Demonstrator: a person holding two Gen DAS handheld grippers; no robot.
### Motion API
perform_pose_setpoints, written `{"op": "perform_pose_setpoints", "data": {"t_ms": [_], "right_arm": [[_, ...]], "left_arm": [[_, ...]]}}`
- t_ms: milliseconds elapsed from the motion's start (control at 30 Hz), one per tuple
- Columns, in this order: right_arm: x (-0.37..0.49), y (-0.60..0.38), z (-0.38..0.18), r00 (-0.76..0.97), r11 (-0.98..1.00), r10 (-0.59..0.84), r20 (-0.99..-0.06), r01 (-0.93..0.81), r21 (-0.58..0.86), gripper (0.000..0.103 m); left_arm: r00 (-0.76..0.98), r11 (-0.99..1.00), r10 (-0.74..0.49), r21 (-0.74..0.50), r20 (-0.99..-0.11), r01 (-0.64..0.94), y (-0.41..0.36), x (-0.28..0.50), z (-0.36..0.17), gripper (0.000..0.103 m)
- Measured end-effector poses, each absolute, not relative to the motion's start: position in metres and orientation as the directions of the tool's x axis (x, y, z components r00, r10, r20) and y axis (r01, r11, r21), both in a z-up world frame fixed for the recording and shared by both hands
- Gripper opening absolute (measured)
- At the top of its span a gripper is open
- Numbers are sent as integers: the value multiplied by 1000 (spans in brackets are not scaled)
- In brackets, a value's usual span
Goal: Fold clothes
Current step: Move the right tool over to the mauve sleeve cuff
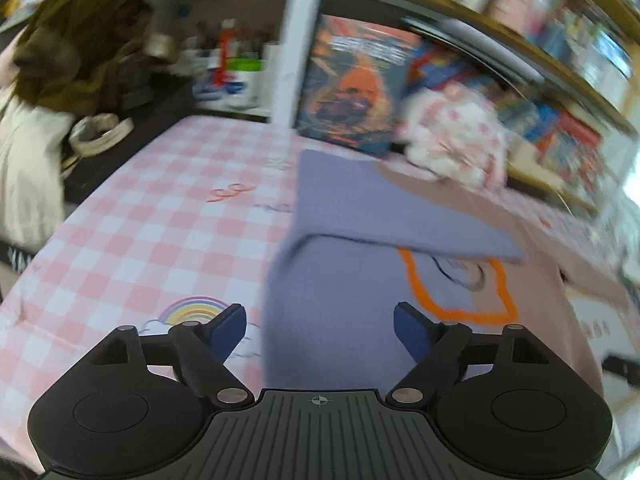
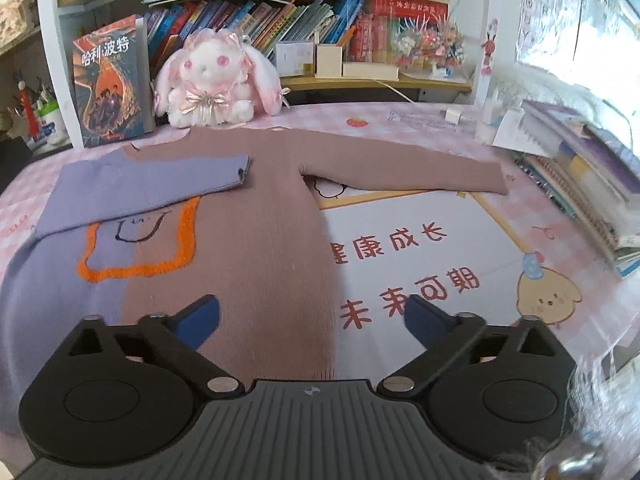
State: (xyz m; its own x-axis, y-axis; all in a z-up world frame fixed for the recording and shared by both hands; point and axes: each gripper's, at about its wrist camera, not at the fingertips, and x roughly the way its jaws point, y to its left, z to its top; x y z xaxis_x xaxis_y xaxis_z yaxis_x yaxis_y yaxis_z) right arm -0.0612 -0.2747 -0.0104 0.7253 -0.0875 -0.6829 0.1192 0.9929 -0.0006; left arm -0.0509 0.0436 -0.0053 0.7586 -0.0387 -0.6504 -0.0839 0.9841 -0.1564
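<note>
Both tongs, left (image 1: 319, 330) and right (image 2: 312, 320), gape wide, empty, above the sweater's (image 2: 256, 216) hem. Sweater flat on worktop (image 2: 420, 240), purple sleeve (image 2: 152, 184) folded across chest, brown sleeve (image 2: 404, 176) stretched right toward books (image 2: 580, 176). Left view blurred; hem hidden.

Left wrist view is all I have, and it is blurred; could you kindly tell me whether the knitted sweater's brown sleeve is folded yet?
Observer: No, the brown knitted sleeve lies stretched out flat, unfolded.
Operator: Is the right gripper holding anything?
Observer: The right gripper is open and empty, over the brown and purple knitted sweater near its hem.
Operator: Where does the purple sleeve end?
Observer: The purple knitted sleeve ends with its cuff on the brown half.
</note>
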Motion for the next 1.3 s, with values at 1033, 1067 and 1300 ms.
{"op": "perform_pose_setpoints", "data": {"t_ms": [1033, 1067, 1300], "right_arm": [[-85, -305, -12, 693, 975, -190, -696, 215, -52, 103], [-83, -308, -13, 693, 976, -185, -697, 212, -47, 103], [-48, -346, -20, 708, 990, -112, -698, 143, -14, 103]], "left_arm": [[715, 990, -98, -142, -692, -2, -5, -43, -15, 95], [715, 991, -89, -136, -693, -9, -9, -42, -15, 95], [716, 990, 2, -101, -698, -101, -51, -26, -14, 95]]}}
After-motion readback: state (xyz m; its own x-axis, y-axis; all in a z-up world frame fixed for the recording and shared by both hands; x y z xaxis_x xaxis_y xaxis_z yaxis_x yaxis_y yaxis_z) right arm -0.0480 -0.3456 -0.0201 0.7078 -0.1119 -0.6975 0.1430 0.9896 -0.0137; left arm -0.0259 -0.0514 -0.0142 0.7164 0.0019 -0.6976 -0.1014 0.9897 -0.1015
